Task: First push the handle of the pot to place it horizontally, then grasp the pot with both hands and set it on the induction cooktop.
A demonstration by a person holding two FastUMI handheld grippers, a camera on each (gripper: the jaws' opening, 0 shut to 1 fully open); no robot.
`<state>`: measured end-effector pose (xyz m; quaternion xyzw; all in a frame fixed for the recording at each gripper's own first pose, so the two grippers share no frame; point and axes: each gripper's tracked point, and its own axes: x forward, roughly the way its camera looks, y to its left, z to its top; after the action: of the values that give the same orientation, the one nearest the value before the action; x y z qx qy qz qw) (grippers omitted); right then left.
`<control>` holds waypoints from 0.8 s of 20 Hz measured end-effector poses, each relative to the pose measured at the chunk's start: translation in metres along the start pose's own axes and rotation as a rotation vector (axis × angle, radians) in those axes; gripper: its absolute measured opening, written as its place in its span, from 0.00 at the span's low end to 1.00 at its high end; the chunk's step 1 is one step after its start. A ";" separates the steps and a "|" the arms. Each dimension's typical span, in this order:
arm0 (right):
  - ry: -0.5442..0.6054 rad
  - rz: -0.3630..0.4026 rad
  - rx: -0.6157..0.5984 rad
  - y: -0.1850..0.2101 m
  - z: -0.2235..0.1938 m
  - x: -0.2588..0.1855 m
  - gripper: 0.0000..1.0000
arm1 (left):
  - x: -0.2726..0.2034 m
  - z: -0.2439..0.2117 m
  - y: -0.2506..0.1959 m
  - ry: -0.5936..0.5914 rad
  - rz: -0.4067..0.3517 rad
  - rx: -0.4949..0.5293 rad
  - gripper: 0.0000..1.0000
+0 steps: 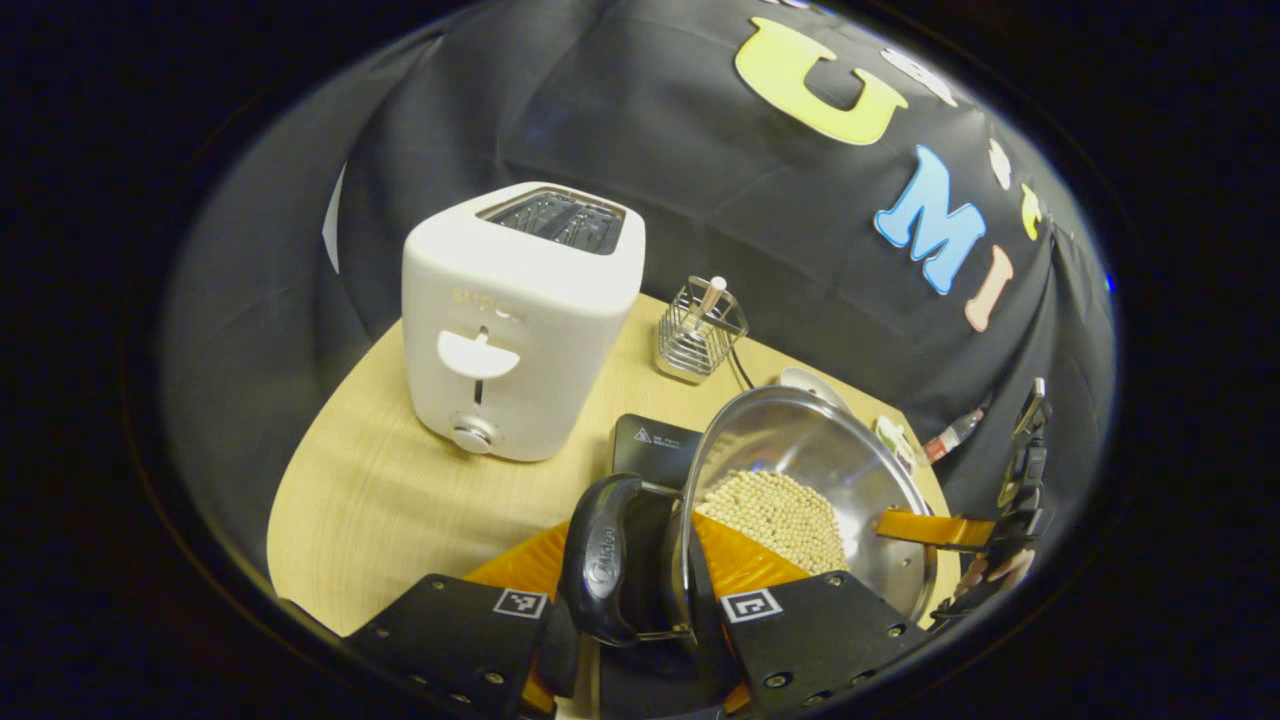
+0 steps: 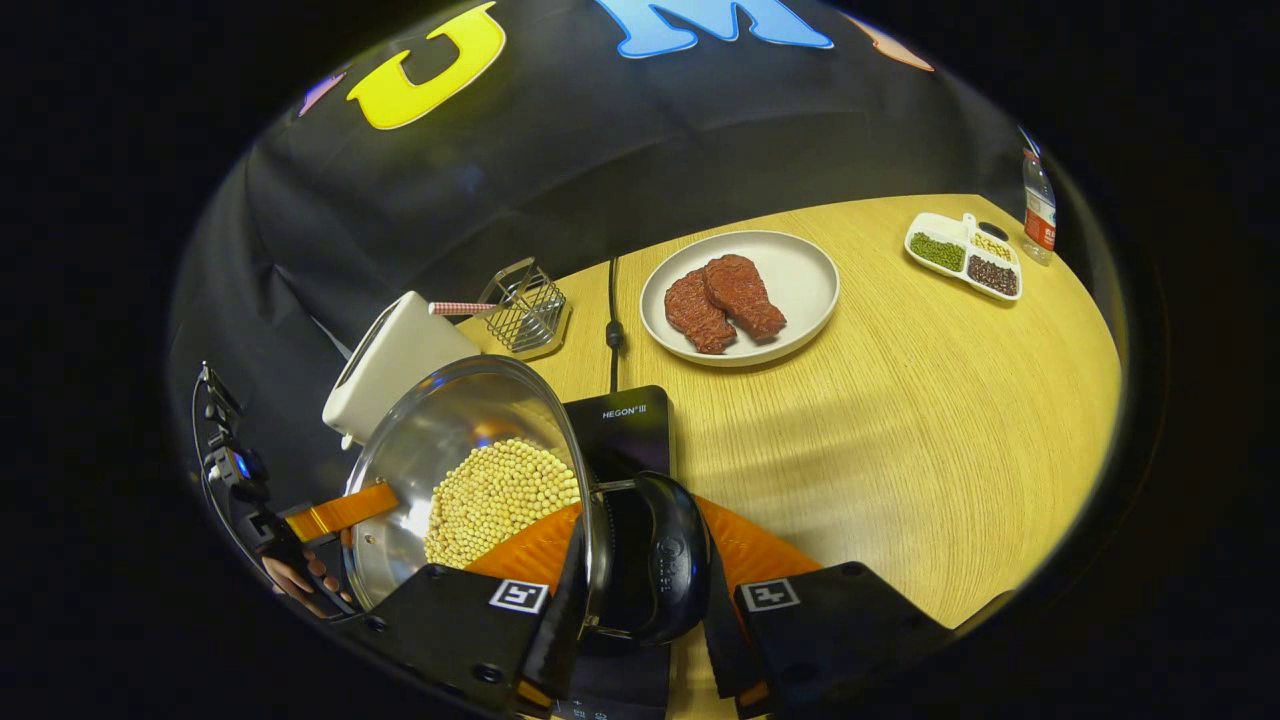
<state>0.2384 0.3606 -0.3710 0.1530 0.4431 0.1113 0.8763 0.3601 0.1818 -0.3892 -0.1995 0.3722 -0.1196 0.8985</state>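
Left gripper view looks across a pale wooden table (image 1: 380, 490). At the bottom, the left gripper (image 1: 640, 590) has its fingers closed narrowly on one black side handle (image 1: 600, 560) of a stainless steel pot (image 1: 840, 470). The pot holds a heap of pale soybeans (image 1: 780, 515). It sits over the near part of a black induction cooktop (image 1: 650, 445); whether it rests on the cooktop or is held just above it cannot be told. On the pot's far rim, the right gripper (image 1: 940, 530) clamps the opposite side, with a hand (image 1: 990, 575) behind it.

Left of the pot stands a white toaster (image 1: 520, 320). Beyond it, near the cloth wall, a wire holder (image 1: 700, 330) contains a straw.

Right gripper view shows the right gripper's fingers closed on the pot's other black handle (image 2: 660, 555), with the left gripper (image 2: 340, 512) across the beans. Farther off on the table, a white plate (image 2: 800, 270) carries two pieces of raw red meat (image 2: 725, 300). At the far right lies a divided dish of beans (image 2: 965, 255), with a plastic bottle (image 2: 1038, 210) just beside it.
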 end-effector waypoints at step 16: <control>-0.078 0.019 0.009 -0.019 0.035 -0.039 0.98 | -0.037 0.037 -0.013 -0.006 0.200 0.256 0.82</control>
<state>0.2448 0.3243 -0.3290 0.1652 0.4075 0.1116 0.8912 0.3597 0.1941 -0.3368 -0.0456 0.3692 -0.0754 0.9251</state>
